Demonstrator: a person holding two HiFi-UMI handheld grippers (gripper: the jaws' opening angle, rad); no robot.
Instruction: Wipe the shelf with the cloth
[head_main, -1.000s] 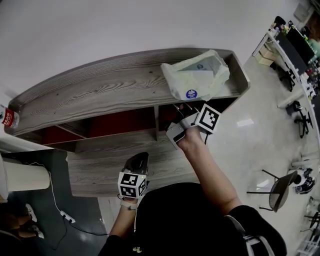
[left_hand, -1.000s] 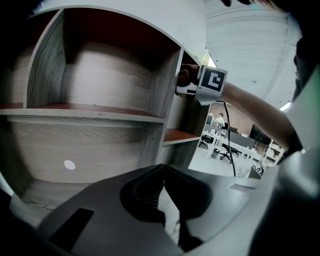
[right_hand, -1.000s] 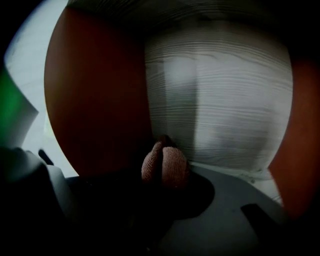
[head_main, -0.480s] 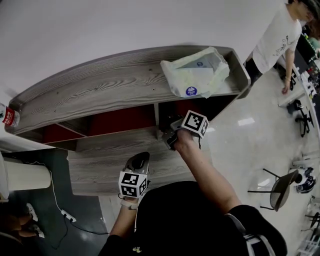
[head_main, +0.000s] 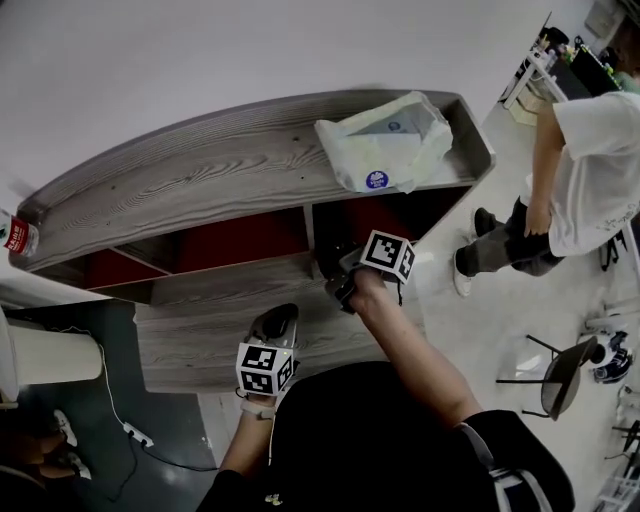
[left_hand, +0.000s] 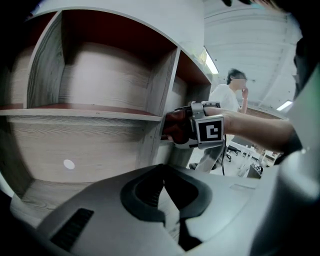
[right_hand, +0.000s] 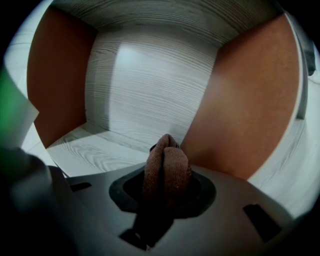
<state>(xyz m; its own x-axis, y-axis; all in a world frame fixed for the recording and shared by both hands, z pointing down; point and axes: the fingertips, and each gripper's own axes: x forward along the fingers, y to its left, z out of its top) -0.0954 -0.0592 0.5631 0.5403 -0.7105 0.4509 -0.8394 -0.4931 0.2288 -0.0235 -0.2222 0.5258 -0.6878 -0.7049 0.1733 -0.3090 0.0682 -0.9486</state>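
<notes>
Right gripper (head_main: 342, 280): clenched on the cloth (right_hand: 165, 169). The cloth is brown, folded into a thick roll, and stands up between the jaws with its rounded end past the tips. This gripper sits at the mouth of the upper right compartment of the shelf (head_main: 200, 190), pointing inward. That compartment has a pale wood-grain back and floor and reddish-brown side walls. Whether the cloth touches the compartment floor cannot be determined.

Left gripper (head_main: 274, 322): jaws together, nothing between them. It is held in front of the shelf's lower level, below and to the left of the right gripper, facing the shelf's open compartments.

On top of the shelf, at its right end, lies a pale plastic bag (head_main: 385, 145). At the left end of the shelf top stands a bottle (head_main: 14, 238) with a red label. A person (head_main: 590, 165) in a white shirt stands on the floor to the right of the shelf.
</notes>
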